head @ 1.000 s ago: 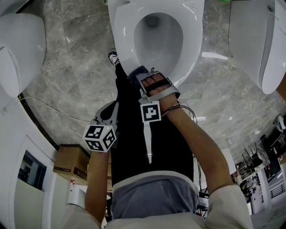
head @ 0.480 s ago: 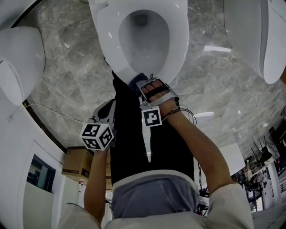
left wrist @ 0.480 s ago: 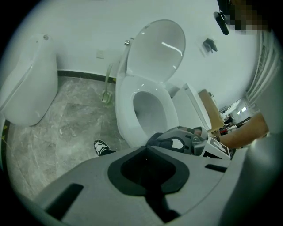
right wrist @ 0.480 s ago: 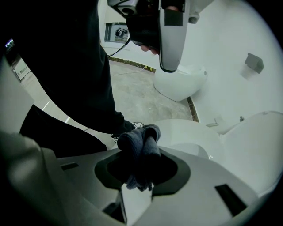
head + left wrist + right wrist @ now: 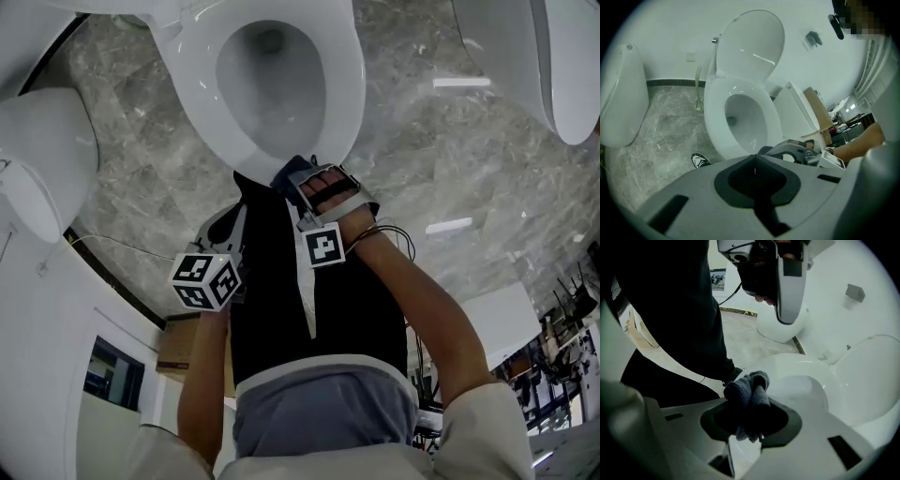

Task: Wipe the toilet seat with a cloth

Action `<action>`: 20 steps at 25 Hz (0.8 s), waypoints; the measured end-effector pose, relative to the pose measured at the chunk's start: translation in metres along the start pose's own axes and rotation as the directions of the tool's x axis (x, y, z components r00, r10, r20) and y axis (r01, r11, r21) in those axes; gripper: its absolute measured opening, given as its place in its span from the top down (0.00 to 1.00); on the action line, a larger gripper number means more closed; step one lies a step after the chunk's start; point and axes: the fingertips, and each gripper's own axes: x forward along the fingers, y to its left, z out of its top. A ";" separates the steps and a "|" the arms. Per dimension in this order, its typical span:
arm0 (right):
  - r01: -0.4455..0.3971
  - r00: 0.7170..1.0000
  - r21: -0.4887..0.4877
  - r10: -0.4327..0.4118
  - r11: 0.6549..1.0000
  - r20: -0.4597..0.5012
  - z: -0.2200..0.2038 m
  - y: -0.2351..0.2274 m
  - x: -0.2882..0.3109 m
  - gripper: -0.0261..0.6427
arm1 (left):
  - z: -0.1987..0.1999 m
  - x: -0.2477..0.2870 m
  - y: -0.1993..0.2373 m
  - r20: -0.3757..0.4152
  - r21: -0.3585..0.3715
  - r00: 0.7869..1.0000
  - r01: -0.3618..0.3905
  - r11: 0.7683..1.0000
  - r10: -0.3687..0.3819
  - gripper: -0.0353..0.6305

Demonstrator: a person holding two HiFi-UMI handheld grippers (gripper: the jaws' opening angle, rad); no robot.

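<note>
Cloth (image 5: 749,389) at toilet seat (image 5: 344,86) front rim.
Right gripper (image 5: 751,416) clamps it, seat directly ahead; left gripper (image 5: 755,169) closed, empty, hanging farther back.

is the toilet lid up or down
Up. The lid stands raised behind the seat, and the bowl lies uncovered.

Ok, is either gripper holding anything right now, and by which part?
The right gripper clamps a dark cloth by its bunched middle, a wad poking past the jaws. The left gripper is shut and empty.
</note>
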 end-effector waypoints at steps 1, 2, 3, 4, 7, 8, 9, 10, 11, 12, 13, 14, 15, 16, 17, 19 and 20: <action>0.002 1.000 0.014 -0.002 1.000 0.003 -0.003 0.001 -0.002 0.80 | 0.001 0.001 -0.003 -0.006 0.009 1.000 0.002 1.000 -0.002 0.93; 0.002 1.000 0.024 -0.002 1.000 0.006 -0.007 0.002 -0.005 0.80 | 0.001 0.003 -0.006 -0.012 0.016 1.000 0.004 1.000 -0.004 0.93; -0.001 1.000 0.032 0.000 0.999 0.009 -0.012 0.004 -0.007 0.80 | 0.001 0.005 -0.009 -0.016 0.020 1.000 0.006 1.000 -0.006 0.93; -0.003 1.000 0.041 0.003 0.999 0.013 -0.016 0.005 -0.009 0.80 | 0.002 0.007 -0.012 -0.020 0.024 1.000 0.007 1.000 -0.006 0.93; 0.001 1.000 0.081 -0.003 0.997 0.022 -0.024 0.002 -0.014 0.80 | 0.006 0.008 -0.015 -0.035 0.047 0.999 0.007 0.999 -0.005 0.93; 0.007 1.000 0.096 -0.010 0.995 0.023 -0.028 0.001 -0.015 0.80 | 0.007 0.009 -0.017 -0.038 0.054 0.999 0.006 0.999 -0.004 0.93; 0.014 1.000 0.108 -0.016 0.994 0.022 -0.032 -0.001 -0.017 0.80 | 0.007 0.009 -0.018 -0.041 0.058 0.999 0.006 0.998 -0.004 0.93; 0.019 1.000 0.117 -0.022 0.993 0.021 -0.036 -0.003 -0.019 0.80 | 0.008 0.010 -0.021 -0.043 0.061 0.999 0.007 0.998 -0.004 0.93; 0.024 0.999 0.124 -0.027 0.992 0.019 -0.041 -0.005 -0.021 0.80 | 0.008 0.011 -0.023 -0.045 0.063 0.999 0.008 0.998 -0.006 0.93; 0.031 0.999 0.128 -0.033 0.991 0.017 -0.046 -0.007 -0.022 0.80 | 0.008 0.013 -0.024 -0.047 0.065 0.999 0.010 0.998 -0.007 0.93; 0.039 0.999 0.129 -0.041 0.991 0.014 -0.050 -0.009 -0.023 0.80 | 0.008 0.014 -0.025 -0.050 0.068 0.999 0.012 0.998 -0.008 0.93; 0.048 0.999 0.126 -0.050 0.991 0.012 -0.053 -0.011 -0.023 0.80 | 0.009 0.015 -0.026 -0.053 0.070 0.999 0.012 0.997 -0.008 0.93; 0.056 0.998 0.122 -0.058 0.991 0.010 -0.055 -0.013 -0.022 0.80 | 0.009 0.016 -0.026 -0.056 0.074 0.998 0.011 0.997 -0.007 0.93; 0.062 0.998 0.123 -0.064 0.990 0.010 -0.057 -0.015 -0.022 0.80 | 0.010 0.016 -0.027 -0.059 0.079 0.998 0.010 0.997 -0.005 0.93; 0.067 0.998 0.130 -0.069 0.989 0.011 -0.059 -0.019 -0.022 0.80 | 0.011 0.016 -0.027 -0.062 0.083 0.998 0.009 0.996 -0.003 0.93; 0.078 0.997 0.145 -0.079 0.986 0.005 -0.067 -0.024 -0.025 0.80 | 0.012 0.018 -0.030 -0.066 0.084 0.998 0.012 0.996 -0.006 0.93; 0.084 0.996 0.150 -0.084 0.985 -0.003 -0.073 -0.027 -0.026 0.80 | 0.011 0.020 -0.032 -0.067 0.083 0.998 0.015 0.996 -0.009 0.93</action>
